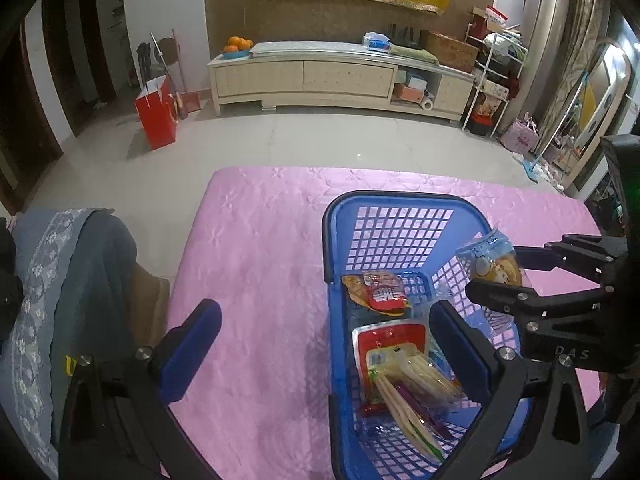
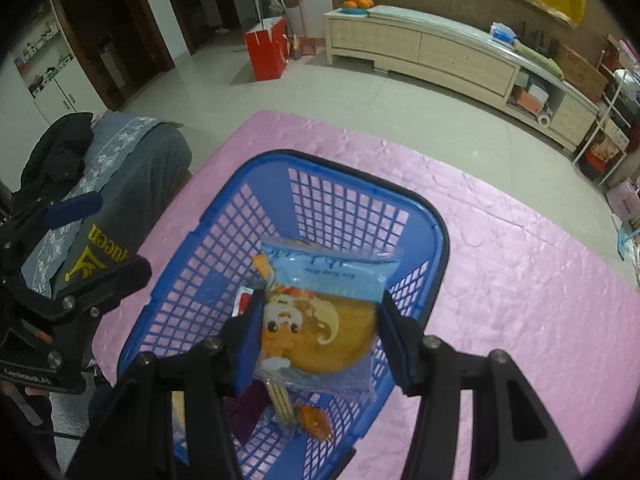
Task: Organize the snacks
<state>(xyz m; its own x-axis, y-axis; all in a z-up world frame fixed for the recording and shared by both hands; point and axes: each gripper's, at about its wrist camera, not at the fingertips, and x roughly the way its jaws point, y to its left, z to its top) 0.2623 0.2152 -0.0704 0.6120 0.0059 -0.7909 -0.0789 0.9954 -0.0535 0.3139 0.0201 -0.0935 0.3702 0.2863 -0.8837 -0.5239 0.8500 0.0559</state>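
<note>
A blue mesh basket (image 1: 400,204) (image 2: 256,184) stands on the pink tablecloth. It holds a red packet (image 1: 384,292), a red-and-white pack (image 1: 390,340) and a bag of pale sticks (image 1: 412,392). My right gripper (image 2: 318,334) (image 1: 496,280) is shut on a light blue cake packet (image 2: 320,312) (image 1: 490,258) and holds it over the basket's right side. My left gripper (image 1: 324,356) is open and empty; its right finger is over the basket, its left finger over the cloth.
The pink cloth (image 1: 256,264) covers the table. A chair draped with grey clothing (image 1: 76,304) (image 2: 132,184) stands at the table's left edge. Beyond the table are a tiled floor, a red bag (image 1: 156,112) and a long low cabinet (image 1: 340,76).
</note>
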